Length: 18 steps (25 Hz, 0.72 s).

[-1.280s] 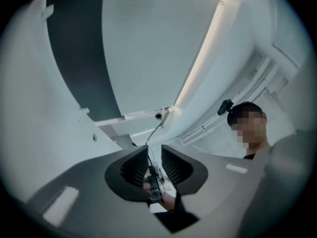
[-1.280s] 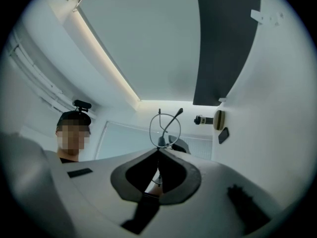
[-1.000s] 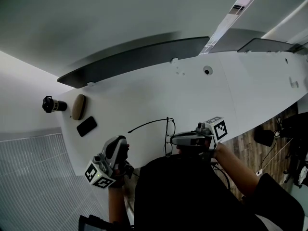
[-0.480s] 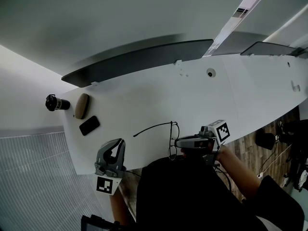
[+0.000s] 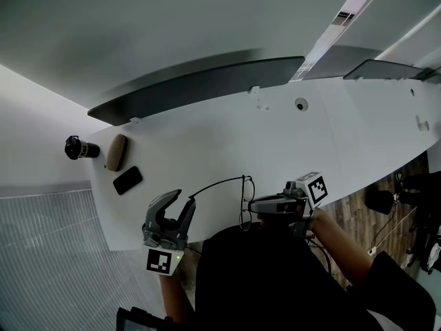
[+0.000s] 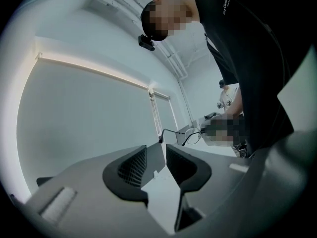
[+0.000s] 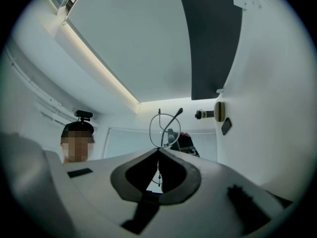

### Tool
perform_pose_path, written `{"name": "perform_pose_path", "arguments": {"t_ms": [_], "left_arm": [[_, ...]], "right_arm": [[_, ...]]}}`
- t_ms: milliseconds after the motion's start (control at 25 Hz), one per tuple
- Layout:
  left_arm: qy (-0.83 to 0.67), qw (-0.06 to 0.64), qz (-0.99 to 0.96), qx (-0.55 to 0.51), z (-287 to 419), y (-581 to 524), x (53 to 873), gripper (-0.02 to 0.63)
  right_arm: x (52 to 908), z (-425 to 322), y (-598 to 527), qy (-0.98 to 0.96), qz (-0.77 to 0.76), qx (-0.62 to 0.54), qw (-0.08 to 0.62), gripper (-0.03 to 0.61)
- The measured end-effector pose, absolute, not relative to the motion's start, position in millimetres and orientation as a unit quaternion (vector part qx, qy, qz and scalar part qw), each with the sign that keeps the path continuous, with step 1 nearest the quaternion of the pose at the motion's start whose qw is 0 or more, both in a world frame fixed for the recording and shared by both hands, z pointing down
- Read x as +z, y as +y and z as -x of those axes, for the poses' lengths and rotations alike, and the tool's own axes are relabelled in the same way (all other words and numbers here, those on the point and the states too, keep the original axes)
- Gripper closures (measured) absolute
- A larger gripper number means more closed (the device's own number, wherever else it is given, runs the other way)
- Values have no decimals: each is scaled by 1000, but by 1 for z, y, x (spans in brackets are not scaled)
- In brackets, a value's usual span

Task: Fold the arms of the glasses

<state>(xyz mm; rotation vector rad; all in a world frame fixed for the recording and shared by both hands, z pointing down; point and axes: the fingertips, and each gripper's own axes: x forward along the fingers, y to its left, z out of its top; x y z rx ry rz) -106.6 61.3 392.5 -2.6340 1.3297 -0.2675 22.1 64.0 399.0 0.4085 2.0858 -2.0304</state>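
At lower centre of the head view, the right tongs [image 5: 252, 204] are clenched on the front of the thin black wire-framed glasses [image 5: 248, 188], at the near edge of the white worktop [image 5: 310, 136]. The left tongs [image 5: 183, 198], lower left, have just been opening and are released, with nothing between them. The glasses' unfolded black arm [image 5: 213, 183] runs leftward from the frame. Its tip lies just beside the left tongs, which look the nearer pair to swing it in.

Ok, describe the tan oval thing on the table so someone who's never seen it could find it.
Start with the long white table and go to its left end. There, next to a black cylinder at the very edge and just beyond a flat black slab, lies the tan oval case. It is the only light brown, rounded thing there.
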Motion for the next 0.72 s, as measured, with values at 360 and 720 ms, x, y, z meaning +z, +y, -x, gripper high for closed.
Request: {"name": "perform_pose_path", "arguments": {"t_ms": [360,720], "left_arm": [[438,106,887,-105,98,57,387,499],[432,111,888,-112,94,57,388,580]], "right_arm": [[404,-24,65,702,-141,-691,95,568],[398,-19,61,706,-134,-688,104,568]]}}
